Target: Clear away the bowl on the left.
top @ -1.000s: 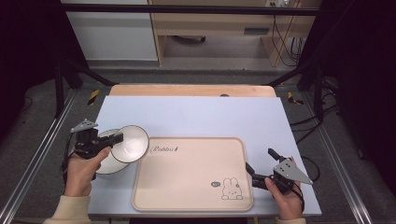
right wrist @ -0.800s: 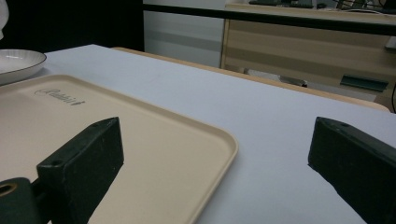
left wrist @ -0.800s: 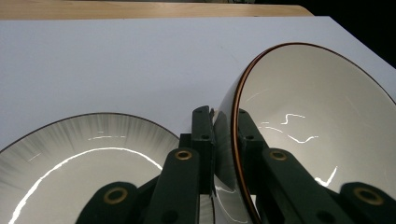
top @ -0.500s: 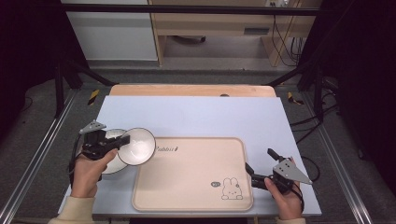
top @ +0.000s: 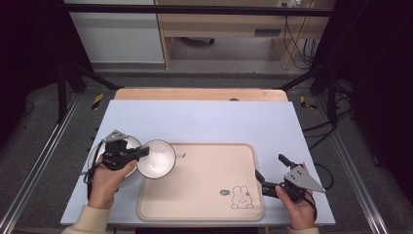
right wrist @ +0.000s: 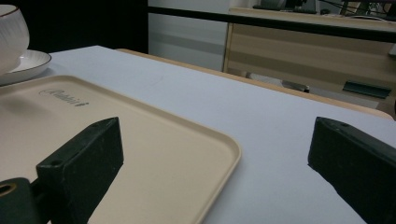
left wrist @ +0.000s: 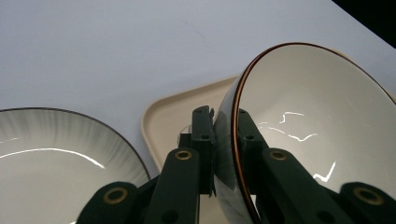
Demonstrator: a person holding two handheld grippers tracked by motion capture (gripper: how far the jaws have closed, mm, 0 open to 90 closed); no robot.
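Likely slippery and breakable, the stiff glazed bowl [top: 156, 159] at lower left is pinched by its rim in the left gripper [top: 141, 153]; the right gripper [top: 263, 181] gapes empty.

Left hand [top: 104, 180] comes in from the bottom edge, sleeve showing, with the left gripper [top: 141, 153] pointing off to the right, jaws clamped tight on the rim of a bowl [top: 156, 158], one jaw inside and one outside. Right hand [top: 297, 207] sits low at the bottom right, with the right gripper [top: 268, 173] aimed up and left, jaws spread wide with nothing between them.
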